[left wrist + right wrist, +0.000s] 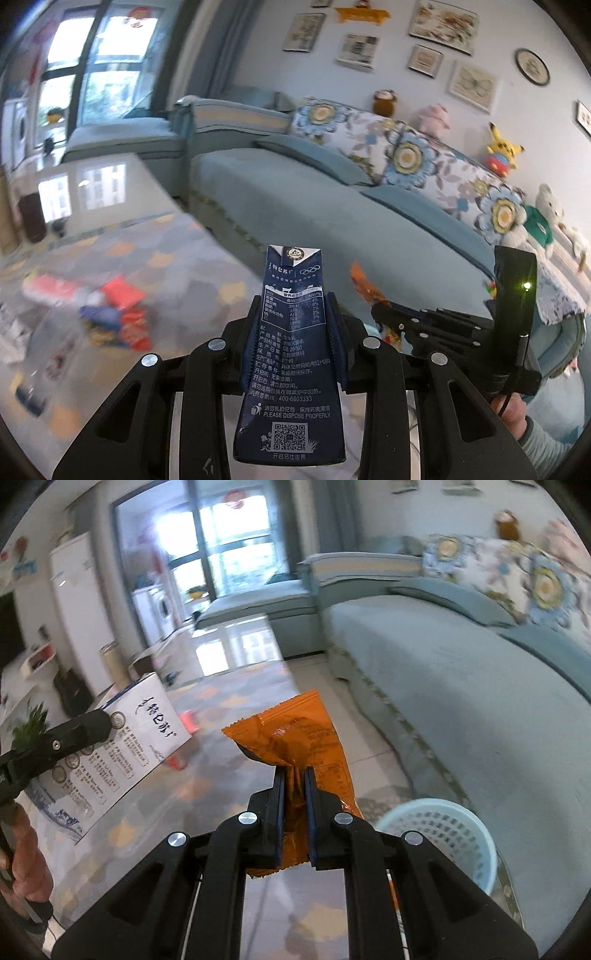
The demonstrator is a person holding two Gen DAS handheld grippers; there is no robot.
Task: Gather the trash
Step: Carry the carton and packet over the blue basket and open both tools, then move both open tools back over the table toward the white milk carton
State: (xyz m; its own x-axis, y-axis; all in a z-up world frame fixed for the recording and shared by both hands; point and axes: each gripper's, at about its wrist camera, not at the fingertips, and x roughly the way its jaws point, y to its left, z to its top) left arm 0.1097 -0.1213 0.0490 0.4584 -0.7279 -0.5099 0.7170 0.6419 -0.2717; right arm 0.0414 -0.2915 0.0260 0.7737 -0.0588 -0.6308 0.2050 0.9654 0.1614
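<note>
1. Left wrist view: the left gripper (291, 321) is clamped on a flattened dark-blue milk carton with white print (291, 332). Its two black fingers press the carton's narrow sides. The carton stands upright between them, its folded top rising above the fingertips and its QR-code end hanging down toward the camera.
2. Same view, to the right of the left gripper and close by: the right gripper (384, 314) reaches in from the side, with a bit of crinkled orange foil snack wrapper (360, 284) sticking up at its tip.
3. Same view, ahead and to the left, lower down: a blurred heap of red, blue and white packets (114, 317) lies on a patterned grey rug (177, 258). Ahead and to the right runs a long blue-grey fabric sofa (295, 206) with flowered cushions.
4. Right wrist view: the right gripper (294, 782) is closed on the orange wrapper (295, 734), pinching its lower middle; the crumpled upper part fans out above the fingertips.
5. Same view, below and to the right of the gripper: a pale-blue perforated plastic basket (439, 834) stands on the floor against the sofa (461, 686).
6. Same view, to the left: the left gripper's finger (74, 731) shows at the edge, in front of a white milk box with blue print (122, 753).
</note>
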